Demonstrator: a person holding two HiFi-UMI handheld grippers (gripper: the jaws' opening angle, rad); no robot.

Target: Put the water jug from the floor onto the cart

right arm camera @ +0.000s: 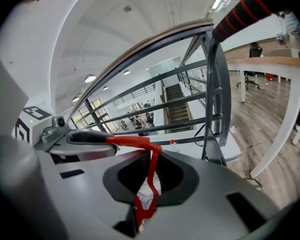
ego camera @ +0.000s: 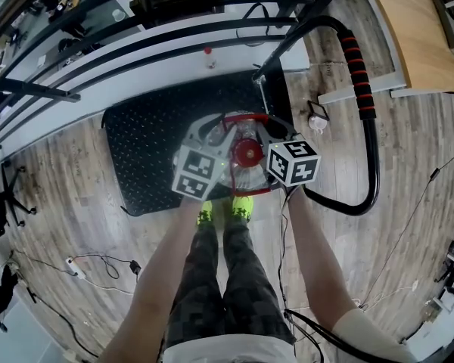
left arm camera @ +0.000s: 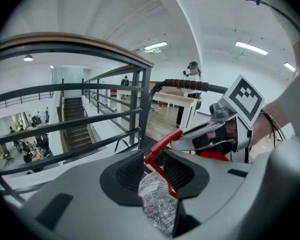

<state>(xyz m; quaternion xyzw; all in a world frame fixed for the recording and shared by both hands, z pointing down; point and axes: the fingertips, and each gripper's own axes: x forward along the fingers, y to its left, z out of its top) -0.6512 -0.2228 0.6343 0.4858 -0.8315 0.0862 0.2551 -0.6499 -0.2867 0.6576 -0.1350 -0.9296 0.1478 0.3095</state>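
The clear water jug point(ego camera: 212, 133) with a red cap point(ego camera: 247, 153) and a thin red handle point(left arm camera: 162, 141) hangs between both grippers, above the black cart deck point(ego camera: 147, 142). My left gripper point(ego camera: 221, 157) comes in from the left. In the left gripper view its pads point(left arm camera: 131, 171) close on the red handle and the crinkled clear plastic point(left arm camera: 157, 199) below it. My right gripper point(ego camera: 262, 148) comes in from the right, shut on the red handle point(right arm camera: 151, 164). Each gripper shows in the other's view, beside the handle.
The cart's black push bar with red grips point(ego camera: 361, 82) curves round at the right. Dark railings point(ego camera: 76, 44) run along the far side. Cables and a power strip point(ego camera: 74, 267) lie on the wooden floor at the lower left. My yellow-green shoes point(ego camera: 225, 212) stand at the deck's near edge.
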